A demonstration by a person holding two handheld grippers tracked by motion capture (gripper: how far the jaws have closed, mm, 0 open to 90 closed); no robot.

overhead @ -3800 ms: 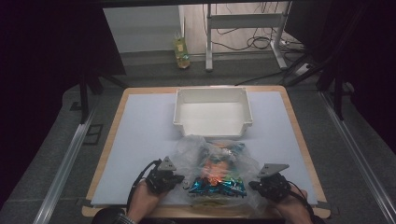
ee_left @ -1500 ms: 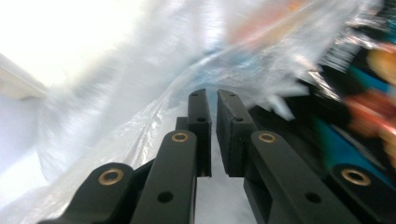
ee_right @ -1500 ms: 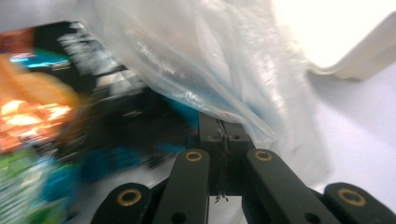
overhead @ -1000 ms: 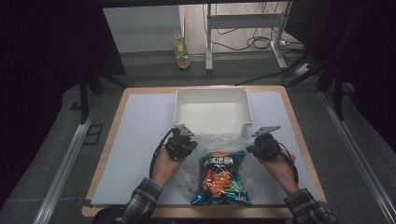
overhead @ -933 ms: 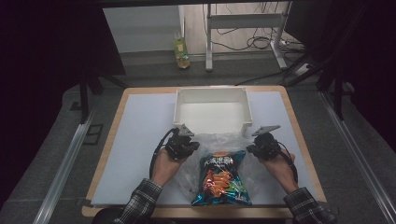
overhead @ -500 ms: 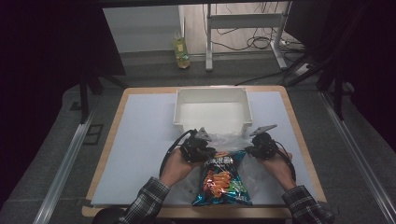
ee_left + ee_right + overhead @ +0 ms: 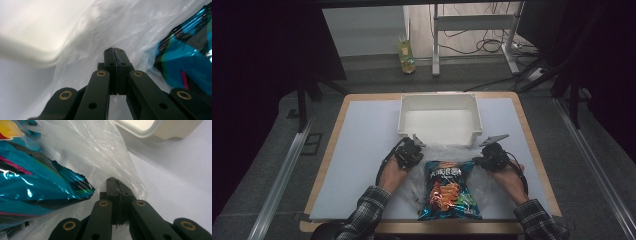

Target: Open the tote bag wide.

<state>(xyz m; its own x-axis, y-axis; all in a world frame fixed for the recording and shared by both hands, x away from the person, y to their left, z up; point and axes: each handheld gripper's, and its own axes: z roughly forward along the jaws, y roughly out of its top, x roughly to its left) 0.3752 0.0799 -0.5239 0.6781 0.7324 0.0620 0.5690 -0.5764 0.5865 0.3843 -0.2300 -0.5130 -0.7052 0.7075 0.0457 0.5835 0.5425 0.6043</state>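
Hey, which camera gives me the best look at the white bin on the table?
The high view: the white bin shows whole there, open-topped, just beyond the clear plastic bag. The right gripper view catches only one corner of the bin's rim and wall; the left gripper view shows a blurred stretch of its pale rim.

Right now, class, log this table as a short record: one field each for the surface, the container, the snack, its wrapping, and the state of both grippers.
surface: white table top
container: white bin, far side, nothing seen inside
snack: blue chip bag, lying flat
wrapping: clear plastic bag, around the chips
left gripper: shut on plastic bag
right gripper: shut on plastic bag
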